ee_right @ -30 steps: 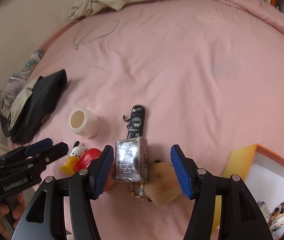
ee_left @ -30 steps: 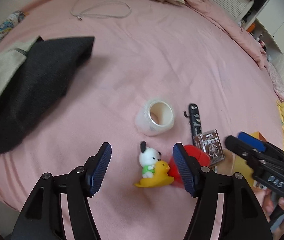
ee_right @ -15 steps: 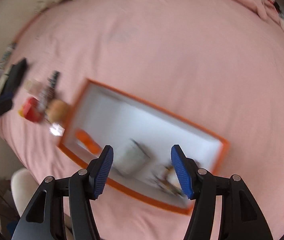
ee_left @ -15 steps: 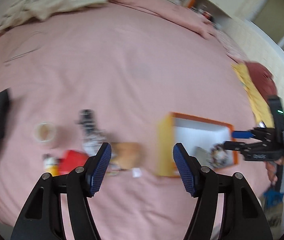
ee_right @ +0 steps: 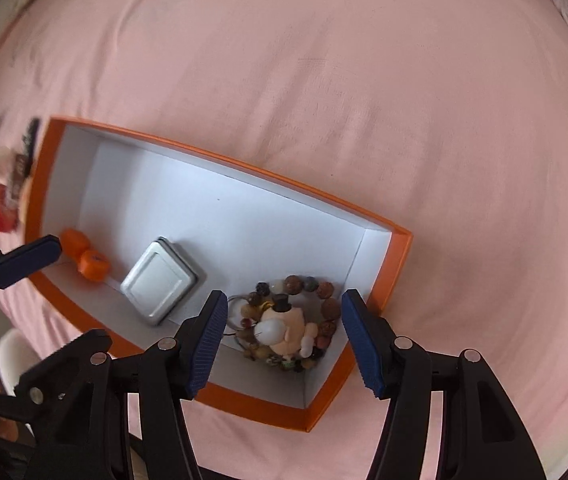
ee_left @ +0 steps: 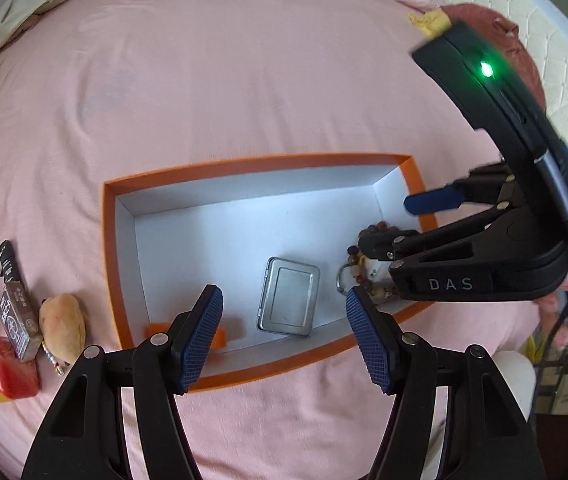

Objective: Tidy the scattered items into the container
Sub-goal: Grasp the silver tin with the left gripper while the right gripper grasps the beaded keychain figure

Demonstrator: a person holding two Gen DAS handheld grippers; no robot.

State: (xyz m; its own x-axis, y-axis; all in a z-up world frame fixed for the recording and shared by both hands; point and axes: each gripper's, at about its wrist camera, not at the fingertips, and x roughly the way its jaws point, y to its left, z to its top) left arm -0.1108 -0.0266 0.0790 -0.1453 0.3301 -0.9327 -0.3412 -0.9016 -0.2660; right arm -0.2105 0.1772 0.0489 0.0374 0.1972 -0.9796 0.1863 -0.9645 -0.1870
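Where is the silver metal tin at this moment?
The silver metal tin lies flat on the floor of the orange box, toward its near wall, between the small orange pieces and the bead bracelet.

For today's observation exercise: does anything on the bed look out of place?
Yes. Several items still lie on the pink bedspread beside the orange box: a card pack, a potato-shaped plush and a red tin.
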